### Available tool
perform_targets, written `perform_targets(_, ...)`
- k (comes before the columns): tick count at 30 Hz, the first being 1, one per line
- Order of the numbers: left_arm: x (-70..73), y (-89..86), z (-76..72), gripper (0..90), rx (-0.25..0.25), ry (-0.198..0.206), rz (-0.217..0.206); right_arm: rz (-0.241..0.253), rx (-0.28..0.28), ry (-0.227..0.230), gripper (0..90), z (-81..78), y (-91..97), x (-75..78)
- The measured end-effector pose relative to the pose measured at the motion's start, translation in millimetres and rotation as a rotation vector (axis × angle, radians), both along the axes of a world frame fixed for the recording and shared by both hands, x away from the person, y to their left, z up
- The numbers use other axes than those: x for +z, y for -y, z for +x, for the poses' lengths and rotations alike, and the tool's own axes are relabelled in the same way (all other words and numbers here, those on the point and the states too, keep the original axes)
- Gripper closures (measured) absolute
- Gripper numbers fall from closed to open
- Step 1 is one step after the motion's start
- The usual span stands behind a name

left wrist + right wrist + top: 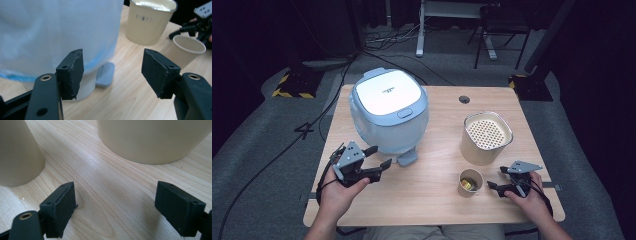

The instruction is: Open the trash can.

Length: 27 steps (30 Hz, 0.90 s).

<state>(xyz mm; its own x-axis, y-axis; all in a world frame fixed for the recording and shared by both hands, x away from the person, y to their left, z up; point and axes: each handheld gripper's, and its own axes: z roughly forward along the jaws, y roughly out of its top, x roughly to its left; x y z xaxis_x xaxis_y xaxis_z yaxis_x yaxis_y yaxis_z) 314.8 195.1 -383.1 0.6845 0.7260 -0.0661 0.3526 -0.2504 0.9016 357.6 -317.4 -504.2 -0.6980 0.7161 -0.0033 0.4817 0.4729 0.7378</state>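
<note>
1. Pale-blue rounded plastic rice cooker, upper left of centre on the wooden table, is the likely target.
2. Left tool, nearest, gapes empty beside it.
3. Right tool gapes empty; a careless sweep could topple the small paper cup.

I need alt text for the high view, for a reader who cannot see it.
A closed pale blue rice cooker stands on a wooden table, with a beige canister and a small paper cup to its right. A person's hands hold the open left claw and right claw, both empty.
</note>
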Motion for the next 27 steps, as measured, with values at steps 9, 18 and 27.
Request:
perform_targets(9, 29.5, 2.8, 8.1, 37.0, -0.078, 0.026, -0.011, 0.001, 0.006, 0.000, 17.1, 0.5, 0.2, -0.1)
perform_targets(18, 57.7, 8.4, 16.0, 44.2, -0.202, 0.054, -0.046, 0.001, 0.006, 0.000, 17.0, 0.5, 0.2, -0.1)
perform_targets(27, 84.1, 8.5, 28.4, 54.1, -0.312, 0.093, -0.114, 0.002, 0.006, 0.000, 17.1, 0.5, 0.2, -0.1)
